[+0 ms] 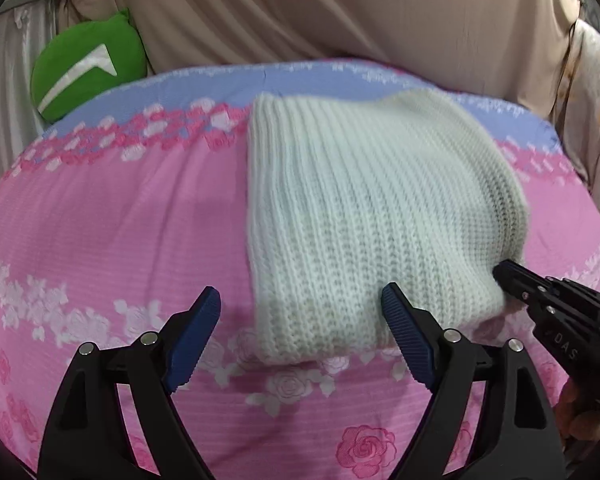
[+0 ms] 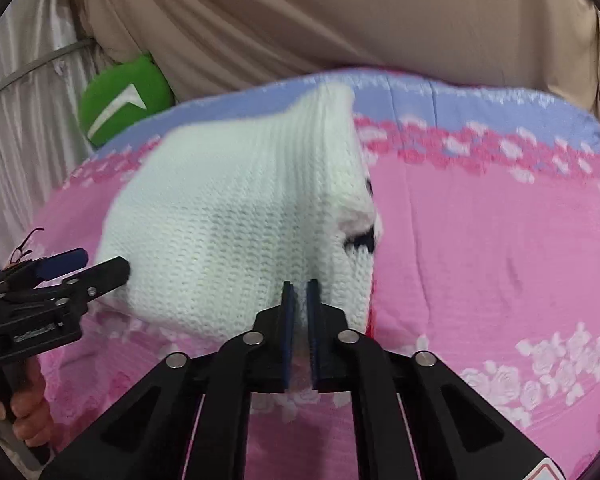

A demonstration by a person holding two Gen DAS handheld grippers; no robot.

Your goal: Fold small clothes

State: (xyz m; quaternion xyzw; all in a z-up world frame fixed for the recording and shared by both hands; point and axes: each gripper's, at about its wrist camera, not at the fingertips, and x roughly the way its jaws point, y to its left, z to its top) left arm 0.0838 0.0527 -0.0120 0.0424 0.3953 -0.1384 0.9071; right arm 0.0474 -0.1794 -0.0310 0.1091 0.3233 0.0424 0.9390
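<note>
A white ribbed knit garment [image 1: 372, 216] lies on the pink floral bedsheet [image 1: 112, 220]. My left gripper [image 1: 300, 320] is open and empty, its blue pads astride the garment's near left corner, just above it. My right gripper [image 2: 300, 300] is shut on the garment's near edge [image 2: 236, 232] and holds that side lifted. A black knitted mark [image 2: 360, 240] shows on the garment's right side. The right gripper also shows in the left wrist view [image 1: 508, 276] at the garment's right corner. The left gripper shows in the right wrist view [image 2: 100, 266] at far left.
A green cushion [image 1: 88, 64] sits at the bed's far left edge. Beige draped fabric [image 1: 340, 8] hangs behind the bed. Pale curtains [image 2: 20, 120] hang at the left. A blue band [image 2: 480, 108] runs along the sheet's far side.
</note>
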